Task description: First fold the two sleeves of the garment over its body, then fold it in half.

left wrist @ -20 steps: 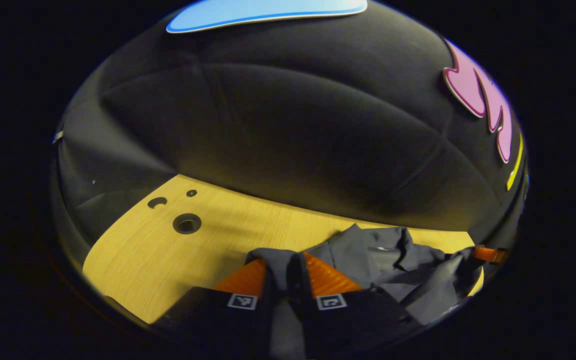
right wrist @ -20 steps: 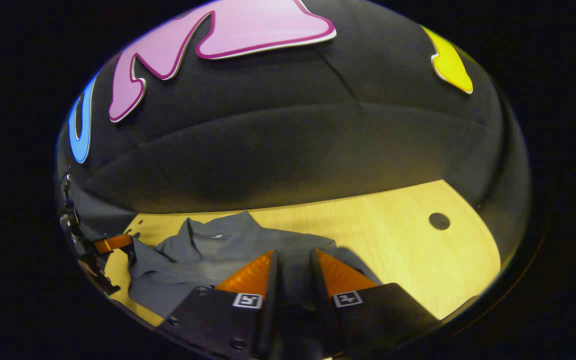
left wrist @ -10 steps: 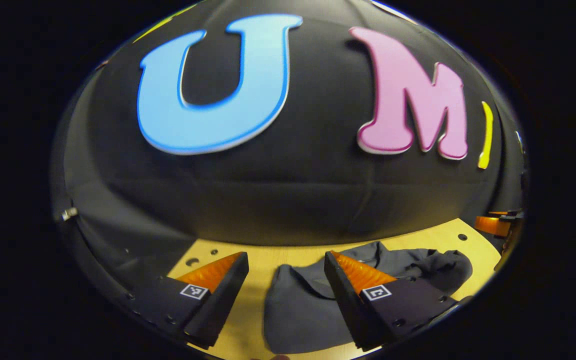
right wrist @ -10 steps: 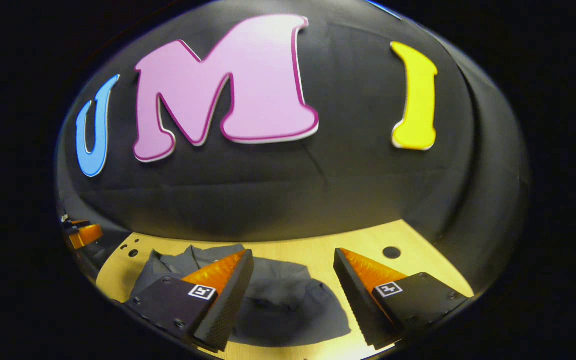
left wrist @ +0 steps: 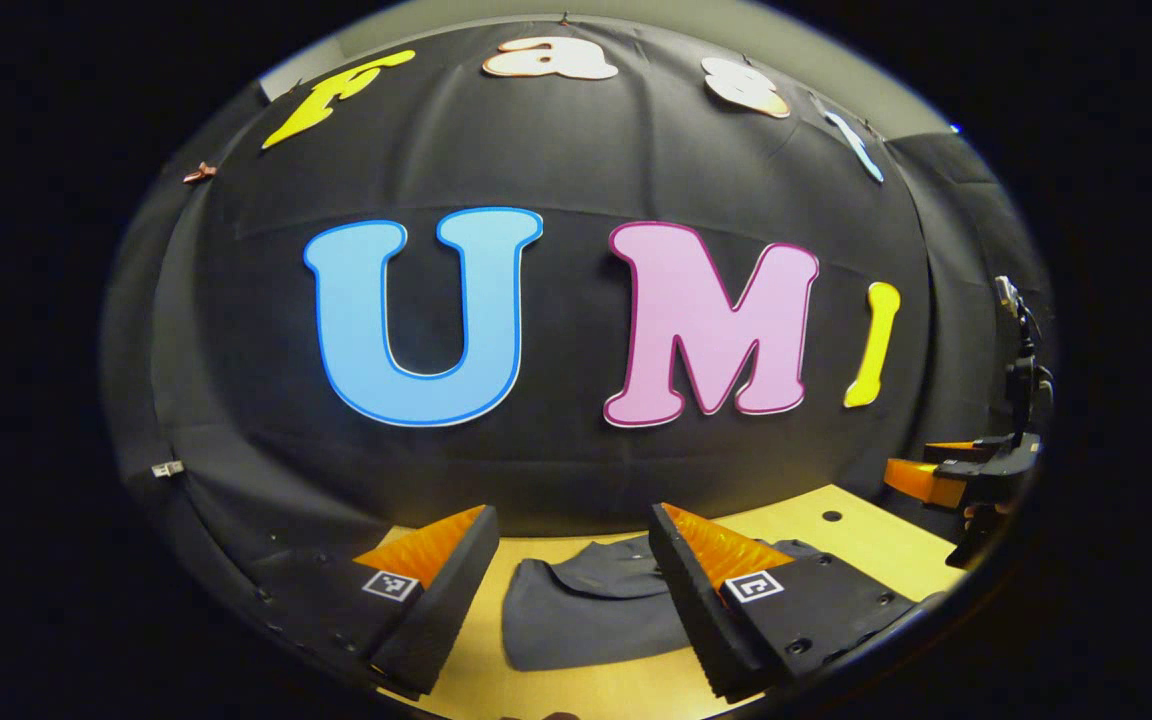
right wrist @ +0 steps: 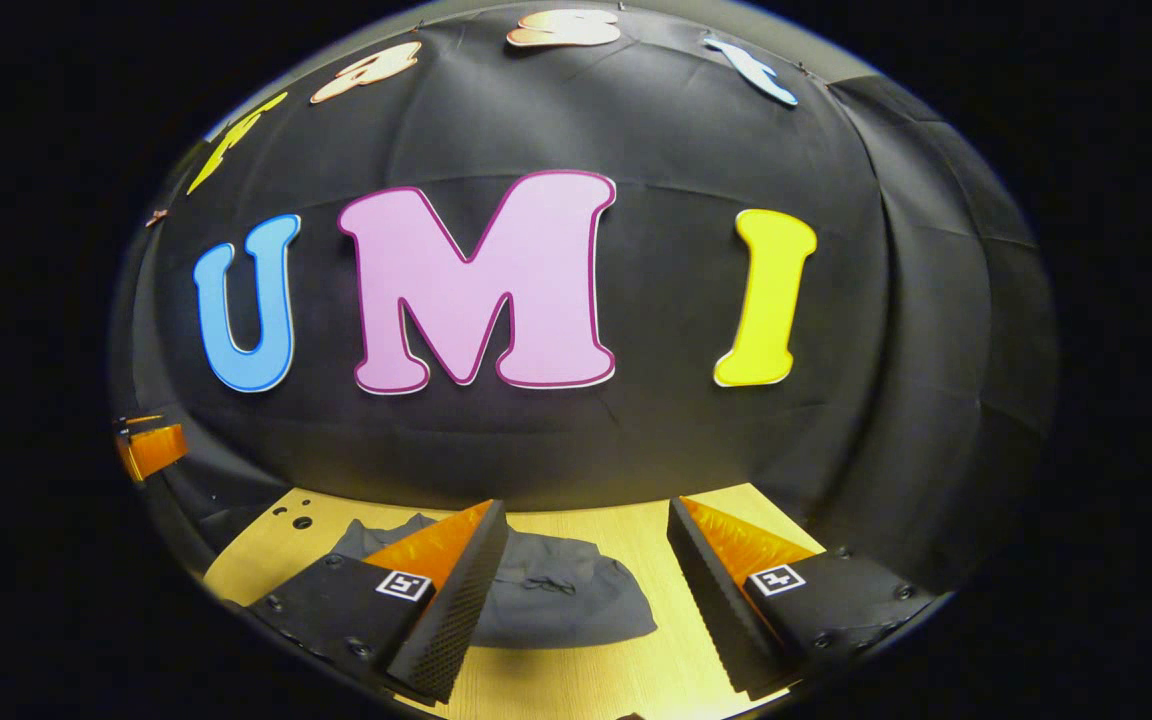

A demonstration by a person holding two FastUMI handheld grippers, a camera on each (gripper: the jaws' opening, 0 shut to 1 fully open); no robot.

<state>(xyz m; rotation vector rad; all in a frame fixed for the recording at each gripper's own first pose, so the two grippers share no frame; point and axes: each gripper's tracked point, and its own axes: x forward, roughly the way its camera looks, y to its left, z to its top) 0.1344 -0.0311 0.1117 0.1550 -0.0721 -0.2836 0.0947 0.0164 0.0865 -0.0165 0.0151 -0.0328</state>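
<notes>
Jaws spread wide and empty on both grippers [left wrist: 566, 560] [right wrist: 586, 560], poised above the folded grey garment [left wrist: 586, 620] [right wrist: 556, 595] lying below on the table [right wrist: 636, 680].

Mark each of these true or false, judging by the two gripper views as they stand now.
1. The left gripper is open. True.
2. The right gripper is shut on the garment. False: it is open, with nothing between its fingers.
3. The garment lies on the wooden table. True.
4. The garment hangs in the air. False: it lies in a compact fold on the table.
5. The left gripper view shows the right gripper at its right edge. True.
</notes>
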